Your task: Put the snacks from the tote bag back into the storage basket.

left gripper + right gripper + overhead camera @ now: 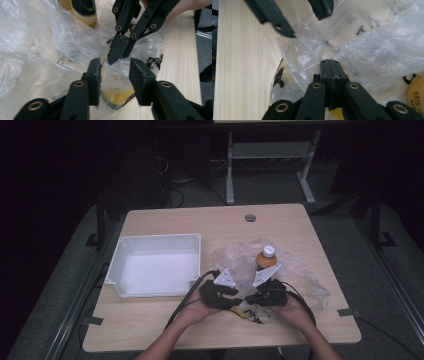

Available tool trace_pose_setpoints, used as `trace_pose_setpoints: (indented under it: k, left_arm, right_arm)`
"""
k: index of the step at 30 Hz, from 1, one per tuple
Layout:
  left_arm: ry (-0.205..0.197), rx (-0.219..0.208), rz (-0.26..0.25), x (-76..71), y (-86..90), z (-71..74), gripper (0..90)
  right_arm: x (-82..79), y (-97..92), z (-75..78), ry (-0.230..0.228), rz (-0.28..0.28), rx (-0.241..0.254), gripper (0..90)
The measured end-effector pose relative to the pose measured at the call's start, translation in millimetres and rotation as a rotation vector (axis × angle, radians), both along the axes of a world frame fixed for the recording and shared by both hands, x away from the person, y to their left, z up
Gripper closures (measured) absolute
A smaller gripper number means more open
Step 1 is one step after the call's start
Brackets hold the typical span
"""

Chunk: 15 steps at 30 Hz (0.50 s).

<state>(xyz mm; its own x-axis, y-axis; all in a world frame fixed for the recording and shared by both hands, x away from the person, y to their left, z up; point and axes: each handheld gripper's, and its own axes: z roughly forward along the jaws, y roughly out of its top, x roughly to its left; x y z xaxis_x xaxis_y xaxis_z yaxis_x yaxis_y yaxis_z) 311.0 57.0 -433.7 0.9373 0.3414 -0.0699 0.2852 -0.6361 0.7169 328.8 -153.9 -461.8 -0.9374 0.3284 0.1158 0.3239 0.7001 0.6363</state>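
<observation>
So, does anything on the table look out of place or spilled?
Nothing is spilled. The clear plastic bag lies crumpled and spread over the table, with an orange bottle upright in its folds. The white bin is empty.

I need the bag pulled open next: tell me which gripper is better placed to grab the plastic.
Left. The left gripper stands open with a fold of the plastic bag between its jaws, ready to close. The right gripper is shut, tip against the film.

Crumpled clear plastic bag (280, 270) on the wooden table, an upright orange bottle (266, 259) within its folds.
</observation>
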Motion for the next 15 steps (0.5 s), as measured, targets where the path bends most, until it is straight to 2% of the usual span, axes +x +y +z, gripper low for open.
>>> trace_pose_setpoints:
  k: [4, 5, 8, 10, 11, 13, 15]
  left_arm:
    - [0.006, 0.035, 0.02, 1.2, -5.9, -9.6, 69.0]
    - [-0.003, 0.056, 0.006, 2.2, -6.3, -11.1, 70.0]
    - [0.0, 0.071, 0.001, 1.0, -10.4, -17.5, 70.6]
    - [0.009, 0.065, 0.01, -0.5, -13.4, -21.5, 70.6]
    - [0.013, 0.067, 0.01, -0.7, -13.9, -22.4, 70.8]
    - [0.015, 0.07, 0.012, -1.0, -15.2, -24.9, 70.9]
    - [0.016, 0.069, 0.017, -1.3, -16.0, -27.4, 71.2]
  right_arm:
    - [-0.3, -0.5, 0.5, 0.011, -0.004, 0.001, 89.5]
    - [-0.1, -1.3, 0.6, 0.008, -0.004, 0.002, 89.4]
    - [-0.6, -3.4, 1.5, 0.002, -0.008, 0.003, 88.3]
    - [-1.9, -4.7, 3.1, 0.006, -0.014, 0.009, 87.5]
    - [-2.1, -6.0, 3.6, -0.008, -0.012, 0.014, 86.8]
    - [-4.0, -7.5, 6.0, 0.005, -0.026, 0.023, 85.7]
    - [-5.4, -10.6, 9.0, -0.011, -0.036, 0.033, 83.7]
